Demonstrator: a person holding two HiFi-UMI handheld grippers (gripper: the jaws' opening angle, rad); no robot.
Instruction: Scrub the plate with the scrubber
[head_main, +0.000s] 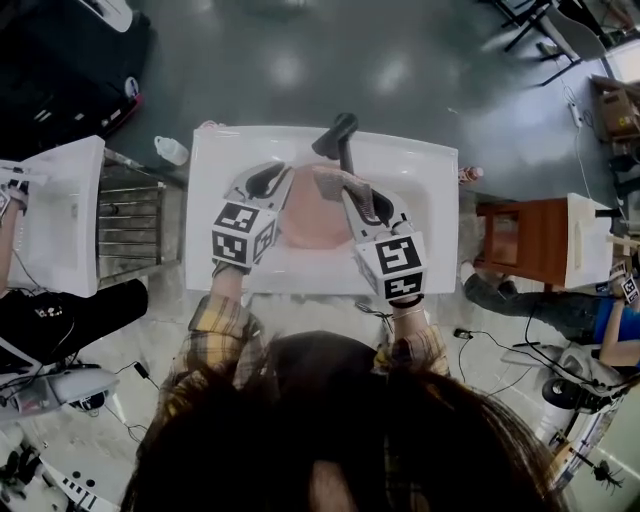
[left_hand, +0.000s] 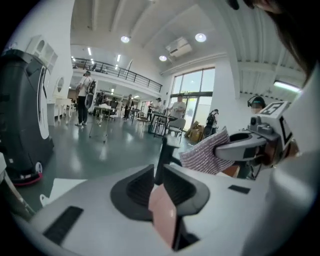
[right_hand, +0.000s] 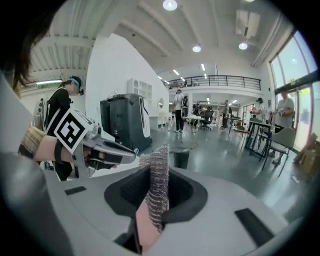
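Setting: large hall with grey polished floor (head_main: 300, 60); white sink (head_main: 225, 165) at centre of the head view, black faucet (head_main: 341, 135) at its far rim.

Item 1, plate (head_main: 312, 218): pink, lying within the sink basin between the two grippers, partly covered by them. One edge is caught in the left gripper (head_main: 272, 182). In the left gripper view, that gripper's (left_hand: 159, 181) jaws stand narrowly apart and are clamped on the plate's (left_hand: 163, 216) pink rim.

Item 2, scrubber (right_hand: 158, 182): silvery metal mesh, held upright in the right gripper (right_hand: 158, 192), whose jaws are closed on it. The left gripper view shows the scrubber (left_hand: 206, 152) jutting from the right gripper's tip. In the head view the right gripper (head_main: 366, 196) sits over the plate's right side; contact between scrubber and plate cannot be told.

Surroundings: metal rack (head_main: 130, 215) left of the sink, white bottle (head_main: 172, 150) near its far left corner, brown wooden stand (head_main: 520, 238) to the right.
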